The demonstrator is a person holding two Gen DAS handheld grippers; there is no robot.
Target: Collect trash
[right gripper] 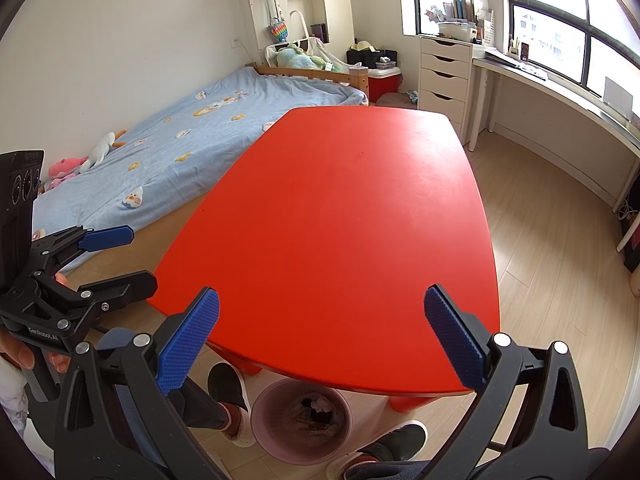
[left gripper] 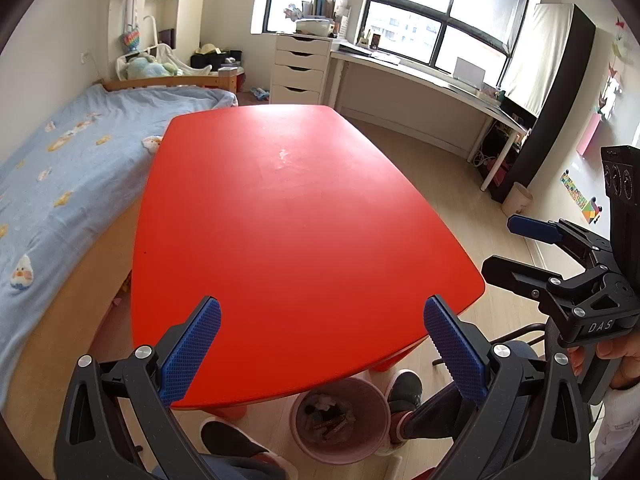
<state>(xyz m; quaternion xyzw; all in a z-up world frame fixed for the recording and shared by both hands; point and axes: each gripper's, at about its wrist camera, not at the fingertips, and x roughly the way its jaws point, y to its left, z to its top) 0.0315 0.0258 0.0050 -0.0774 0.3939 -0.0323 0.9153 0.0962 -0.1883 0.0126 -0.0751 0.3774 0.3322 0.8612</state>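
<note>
1. My left tool hangs above the near edge of the red surface, its blue pads spread wide with nothing between them.
2. My right tool hangs over the same near edge, spread just as wide and also holding nothing.
3. In the left wrist view the right tool shows at the far right, off the surface's right-hand corner, one blue-tipped finger above the other with a gap between them. Fingers of the hand holding it show just below.
4. In the right wrist view the left tool sits at the far left, beside the surface's left-hand corner, likewise parted.
5. The pink trash bin stands on the wooden floor below the near edge of the surface, partly tucked under it, and below both tools. From the right wrist it appears low and between the two fingers.
6. Inside the bin lies the trash: crumpled pale scraps and wrappers, too small for me to name singly.
7. My shoes stand on either side of the bin.
8. A bed with a blue cover runs along the surface's left side.
</note>
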